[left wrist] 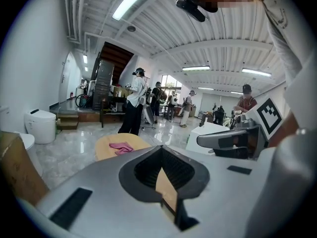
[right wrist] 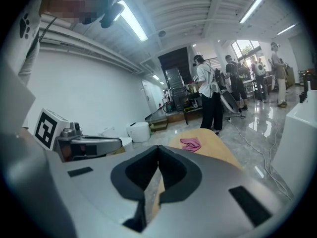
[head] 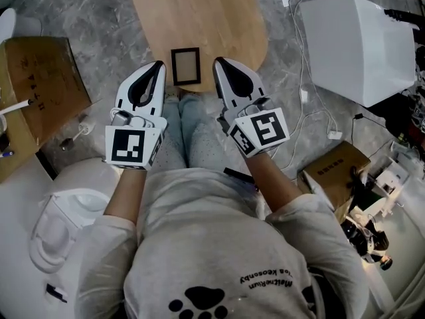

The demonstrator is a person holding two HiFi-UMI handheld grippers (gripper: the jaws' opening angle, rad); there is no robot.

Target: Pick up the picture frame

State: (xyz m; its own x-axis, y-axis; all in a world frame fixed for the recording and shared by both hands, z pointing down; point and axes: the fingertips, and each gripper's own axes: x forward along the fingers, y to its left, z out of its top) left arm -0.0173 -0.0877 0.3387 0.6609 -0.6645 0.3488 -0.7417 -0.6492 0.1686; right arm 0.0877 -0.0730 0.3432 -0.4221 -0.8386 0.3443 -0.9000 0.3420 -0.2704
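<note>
Fingers of the left gripper and the right gripper are pressed together, each pair holding nothing. A small dark picture frame lies flat near the close edge of a rounded wooden counter. From the head view it sits between the two sets of fingertips, just beside each, touching neither. A pink cloth lies farther along the counter.
</note>
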